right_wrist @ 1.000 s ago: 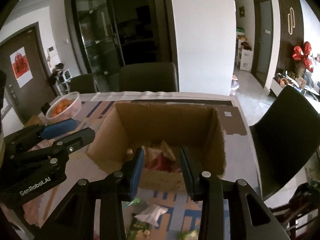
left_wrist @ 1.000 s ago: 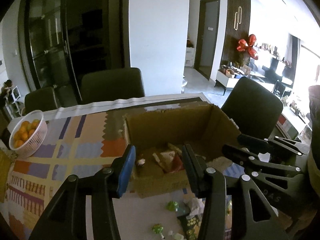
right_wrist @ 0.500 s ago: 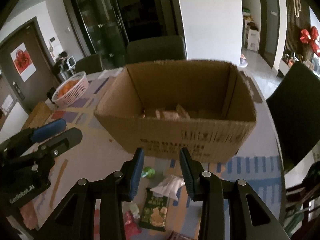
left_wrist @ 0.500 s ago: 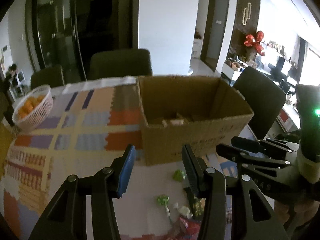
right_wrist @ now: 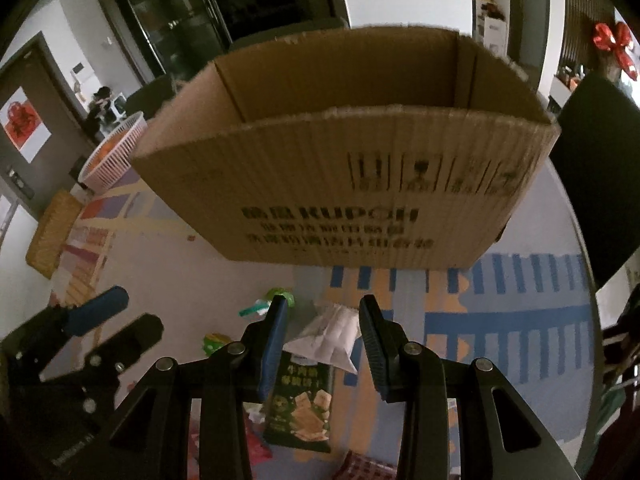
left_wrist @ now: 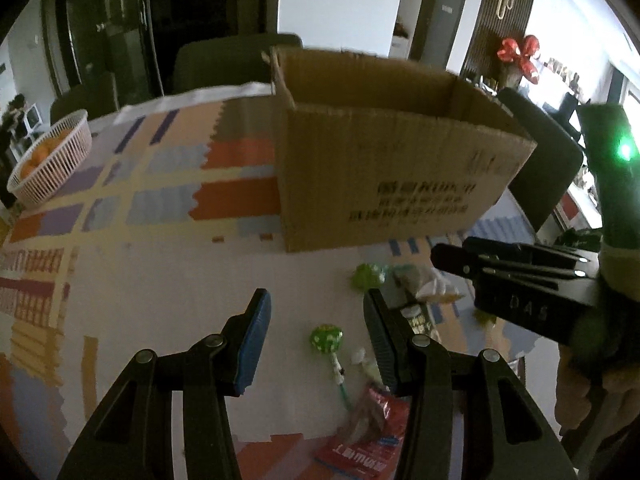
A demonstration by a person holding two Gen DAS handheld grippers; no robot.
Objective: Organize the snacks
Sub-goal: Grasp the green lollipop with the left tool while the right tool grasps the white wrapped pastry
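Two handheld black two-finger grippers are pointing steeply down at a table covered by a patchwork-patterned cloth (left_wrist: 168,204). The left gripper (left_wrist: 316,320) is standing with its blue-padded jaws parted to a moderate gap, nothing between the pads; framed in that gap on the cloth is lying a green-wrapped lollipop on a pale stick (left_wrist: 327,339). Just below it, near the right jaw, a red snack packet (left_wrist: 370,436) is lying flat. The right gripper (right_wrist: 322,322) is likewise standing with its jaws parted to a narrower gap and gripping nothing; a white crumpled snack pouch (right_wrist: 332,334) is lying on the cloth below the gap, partly overlapping a dark green snack bag printed with crackers (right_wrist: 302,404). A small green-wrapped candy (right_wrist: 280,295) is lying just beside the left finger of this gripper, and another green-and-yellow sweet (right_wrist: 214,342) is lying further left.

Beyond the loose snacks, an open brown corrugated cardboard box with dark printed lettering (right_wrist: 360,184) is standing upright on the cloth; its contents are hidden from both views. Well apart to the left, a white lattice plastic basket of orange fruit (left_wrist: 48,160) is resting near the table edge. Dark upholstered chairs (left_wrist: 236,60) are standing around the table.
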